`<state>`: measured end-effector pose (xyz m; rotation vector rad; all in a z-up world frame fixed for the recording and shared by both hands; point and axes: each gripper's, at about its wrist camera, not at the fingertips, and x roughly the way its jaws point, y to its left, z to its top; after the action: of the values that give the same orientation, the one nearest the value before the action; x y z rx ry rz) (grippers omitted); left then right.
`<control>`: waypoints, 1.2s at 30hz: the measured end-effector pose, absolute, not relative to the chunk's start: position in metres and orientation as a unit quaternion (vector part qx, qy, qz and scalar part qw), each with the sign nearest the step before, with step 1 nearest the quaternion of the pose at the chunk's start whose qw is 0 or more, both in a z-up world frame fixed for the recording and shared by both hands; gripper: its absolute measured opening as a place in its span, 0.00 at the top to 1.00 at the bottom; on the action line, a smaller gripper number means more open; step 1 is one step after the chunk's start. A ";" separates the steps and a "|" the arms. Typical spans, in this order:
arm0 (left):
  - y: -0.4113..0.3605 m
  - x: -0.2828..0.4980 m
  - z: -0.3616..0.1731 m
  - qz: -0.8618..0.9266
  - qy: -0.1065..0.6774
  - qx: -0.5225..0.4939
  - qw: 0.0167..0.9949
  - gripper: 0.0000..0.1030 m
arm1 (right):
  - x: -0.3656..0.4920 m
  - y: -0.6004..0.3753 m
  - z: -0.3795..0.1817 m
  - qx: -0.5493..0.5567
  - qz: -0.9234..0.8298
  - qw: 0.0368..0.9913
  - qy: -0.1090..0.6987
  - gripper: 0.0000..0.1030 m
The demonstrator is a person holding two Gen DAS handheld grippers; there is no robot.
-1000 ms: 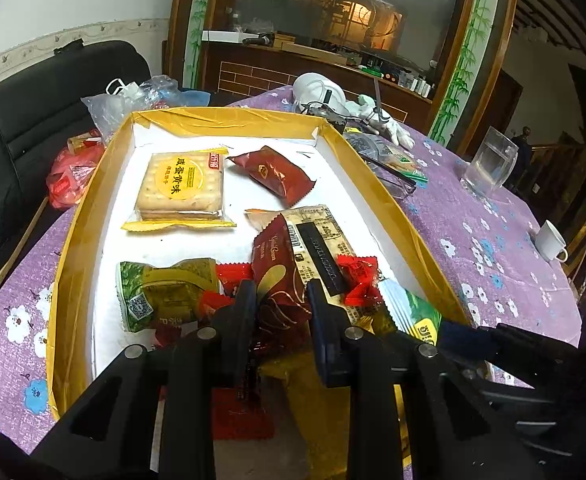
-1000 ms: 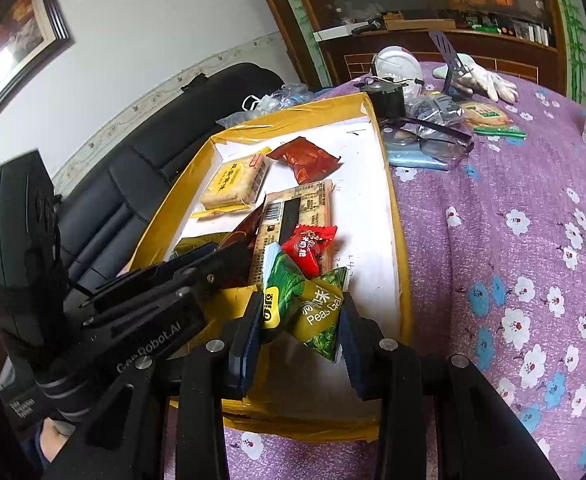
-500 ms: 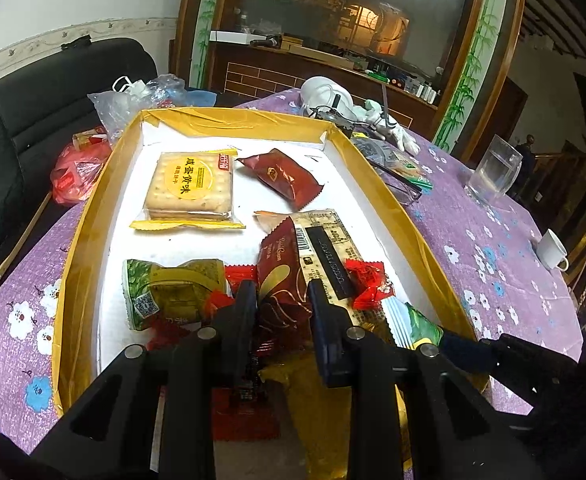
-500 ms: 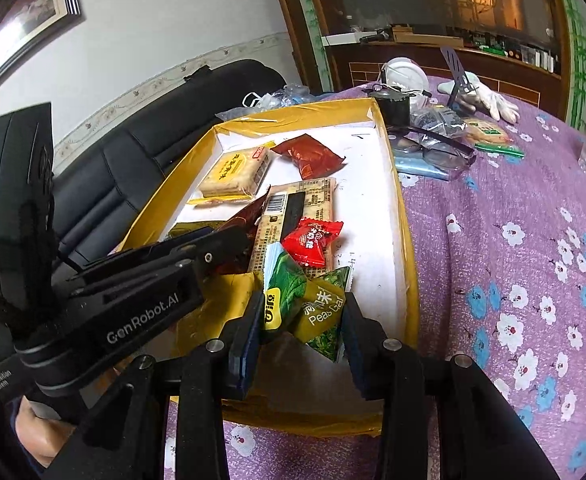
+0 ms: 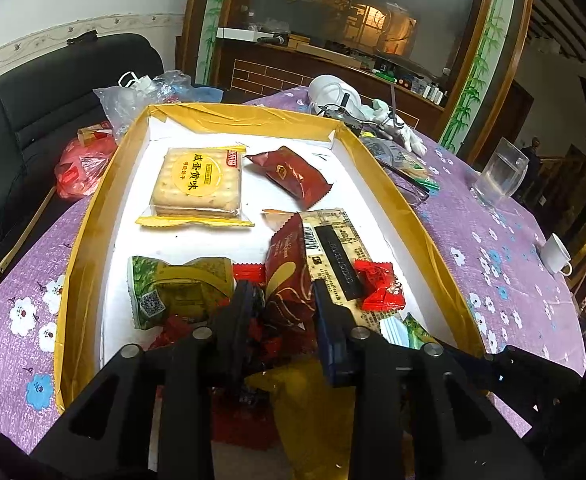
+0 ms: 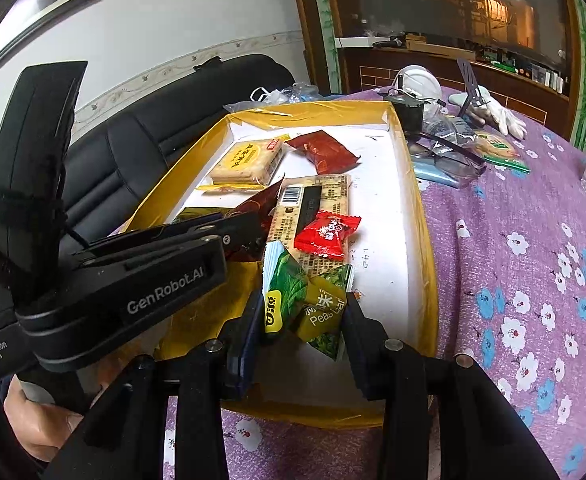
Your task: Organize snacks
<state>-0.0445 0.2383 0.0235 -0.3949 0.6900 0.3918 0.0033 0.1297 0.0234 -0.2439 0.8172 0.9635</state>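
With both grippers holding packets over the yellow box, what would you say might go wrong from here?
1. The left gripper grips the dark red packet amid a pile; lifting may drag the small red candy or the long barcode packet along.
2. The right gripper pinches the green pea packet by its crumpled lower part, so it could slip.
3. The two grippers sit close together over the yellow box and might collide.
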 end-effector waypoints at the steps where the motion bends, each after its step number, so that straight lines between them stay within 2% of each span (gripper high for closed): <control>1: 0.239 -0.045 0.024 0.190 0.333 -0.191 0.904 0.69 | 0.003 0.130 0.023 -0.114 0.449 0.800 0.381 0.61; 5: 0.239 -0.046 0.024 0.191 0.332 -0.191 0.904 0.66 | 0.002 0.130 0.023 -0.117 0.449 0.800 0.380 0.60; 9: 0.240 -0.047 0.025 0.193 0.328 -0.193 0.904 0.56 | 0.002 0.130 0.024 -0.118 0.449 0.800 0.380 0.58; 14: 0.241 -0.047 0.025 0.193 0.328 -0.196 0.904 0.55 | 0.000 0.130 0.026 -0.125 0.447 0.804 0.372 0.56; 18: 0.242 -0.047 0.025 0.194 0.325 -0.195 0.905 0.48 | -0.002 0.129 0.028 -0.128 0.446 0.806 0.368 0.54; 22: 0.243 -0.048 0.026 0.192 0.321 -0.198 0.906 0.43 | -0.002 0.127 0.034 -0.126 0.445 0.810 0.361 0.48; 25: 0.243 -0.049 0.027 0.191 0.317 -0.201 0.907 0.37 | -0.004 0.124 0.043 -0.127 0.444 0.815 0.349 0.37; 28: 0.244 -0.051 0.028 0.191 0.312 -0.204 0.908 0.33 | -0.007 0.122 0.051 -0.129 0.444 0.820 0.339 0.30; 36: 0.245 -0.050 0.027 0.194 0.320 -0.203 0.905 0.31 | -0.018 0.106 0.059 -0.139 0.436 0.825 0.331 0.24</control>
<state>-0.0499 0.2448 0.0270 -0.4188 0.6604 0.4017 -0.0176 0.1058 0.0592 -0.2955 0.7046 0.9273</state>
